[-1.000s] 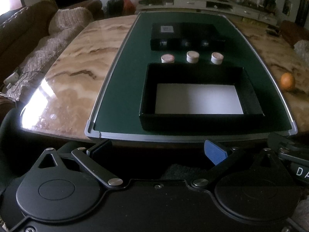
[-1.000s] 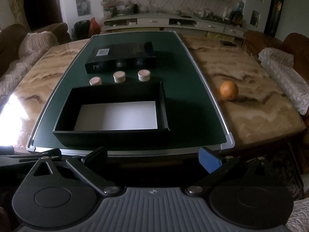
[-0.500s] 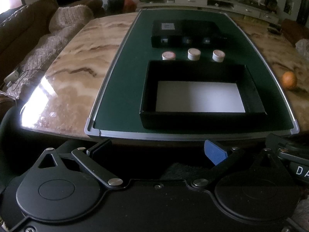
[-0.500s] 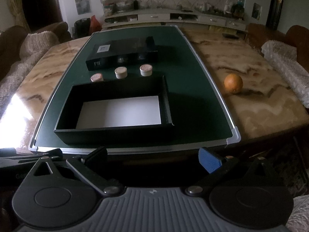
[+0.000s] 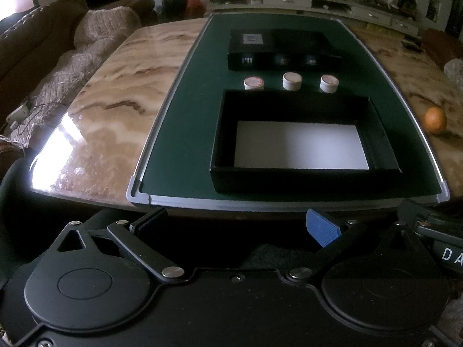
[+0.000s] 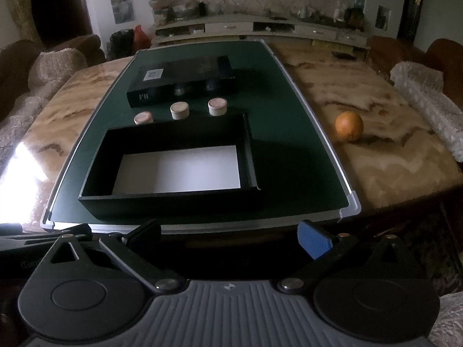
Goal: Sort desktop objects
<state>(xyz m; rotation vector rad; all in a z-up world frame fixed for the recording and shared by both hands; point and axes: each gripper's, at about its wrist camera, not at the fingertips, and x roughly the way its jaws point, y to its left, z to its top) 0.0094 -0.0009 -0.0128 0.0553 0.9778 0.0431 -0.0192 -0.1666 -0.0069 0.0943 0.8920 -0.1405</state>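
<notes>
An open black box (image 5: 301, 176) (image 6: 173, 202) with a white floor sits near the front of a green mat (image 5: 185, 121) (image 6: 283, 133). Behind it stand three small round white pots: left (image 5: 253, 83) (image 6: 143, 118), middle (image 5: 292, 80) (image 6: 179, 110), right (image 5: 329, 83) (image 6: 217, 107). A closed black box (image 5: 280, 49) (image 6: 182, 84) lies further back. My left gripper (image 5: 235, 225) and right gripper (image 6: 228, 237) hang open and empty before the table's near edge, short of the mat.
An orange (image 5: 435, 120) (image 6: 349, 126) rests on the marble table (image 5: 101, 110) (image 6: 390, 150), right of the mat. Sofas with knitted throws (image 5: 95, 37) (image 6: 428, 95) flank the table. A low cabinet (image 6: 260, 27) lines the far wall.
Both grippers have drifted slightly forward and upward toward the table, so the mat and boxes sit a bit lower and larger in view. Nothing on the mat has moved.
</notes>
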